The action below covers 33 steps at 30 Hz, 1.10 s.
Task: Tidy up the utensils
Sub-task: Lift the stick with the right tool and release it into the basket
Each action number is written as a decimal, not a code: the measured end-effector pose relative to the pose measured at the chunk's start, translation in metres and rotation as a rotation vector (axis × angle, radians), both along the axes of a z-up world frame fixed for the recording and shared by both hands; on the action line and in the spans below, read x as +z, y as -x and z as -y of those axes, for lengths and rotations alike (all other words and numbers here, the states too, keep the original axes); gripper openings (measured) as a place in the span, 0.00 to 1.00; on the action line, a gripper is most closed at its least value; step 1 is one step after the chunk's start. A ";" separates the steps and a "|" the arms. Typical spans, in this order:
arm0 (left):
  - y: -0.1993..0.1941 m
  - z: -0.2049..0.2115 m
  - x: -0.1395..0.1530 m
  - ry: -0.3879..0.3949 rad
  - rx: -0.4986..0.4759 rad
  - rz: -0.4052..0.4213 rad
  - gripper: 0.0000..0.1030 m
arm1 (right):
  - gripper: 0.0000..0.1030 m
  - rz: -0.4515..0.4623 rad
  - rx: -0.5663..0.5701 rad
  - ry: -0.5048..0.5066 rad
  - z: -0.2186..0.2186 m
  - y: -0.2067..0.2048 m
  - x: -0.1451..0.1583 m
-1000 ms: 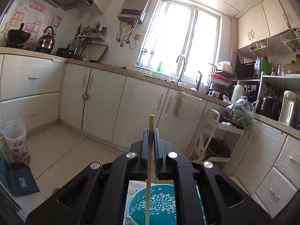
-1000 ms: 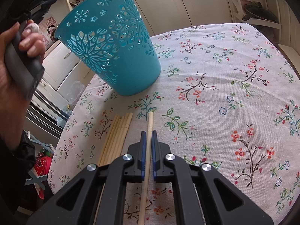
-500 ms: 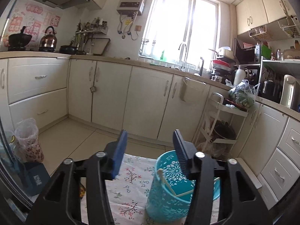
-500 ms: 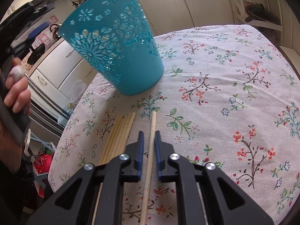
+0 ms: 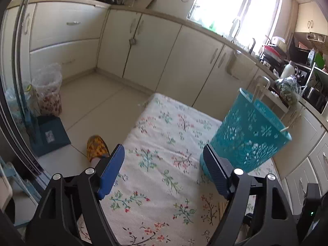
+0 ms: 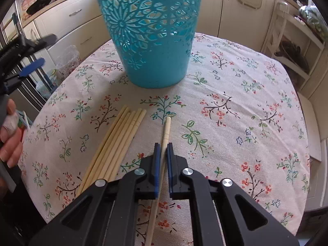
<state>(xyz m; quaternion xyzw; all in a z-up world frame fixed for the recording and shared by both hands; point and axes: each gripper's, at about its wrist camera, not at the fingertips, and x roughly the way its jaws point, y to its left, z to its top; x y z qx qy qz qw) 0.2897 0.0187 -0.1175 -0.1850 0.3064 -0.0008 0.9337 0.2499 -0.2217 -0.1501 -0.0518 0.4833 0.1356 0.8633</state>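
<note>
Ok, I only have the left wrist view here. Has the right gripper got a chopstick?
Observer: Yes, the right gripper has its jaws shut on a single chopstick, tip pointing toward the basket.
Operator: Any more on the table?
Observer: A bundle of chopsticks lies on the tablecloth, just left of the held one.
Operator: Touching the basket?
Observer: No, the bundle ends short of it.
</note>
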 end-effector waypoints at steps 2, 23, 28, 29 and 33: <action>-0.003 0.004 -0.017 0.005 -0.017 -0.048 0.75 | 0.06 -0.010 -0.032 -0.067 0.008 0.003 0.000; -0.008 0.007 -0.038 0.023 -0.029 -0.104 0.83 | 0.06 0.569 -0.215 -0.718 0.024 -0.060 0.191; -0.009 0.004 -0.041 0.051 -0.029 -0.100 0.83 | 0.06 0.658 -0.305 -0.568 0.009 -0.091 0.182; -0.009 0.003 -0.041 0.053 -0.031 -0.098 0.83 | 0.06 0.654 -0.315 -0.552 0.009 -0.093 0.177; -0.009 0.003 -0.041 0.061 -0.038 -0.092 0.83 | 0.06 0.658 -0.336 -0.469 0.003 -0.097 0.159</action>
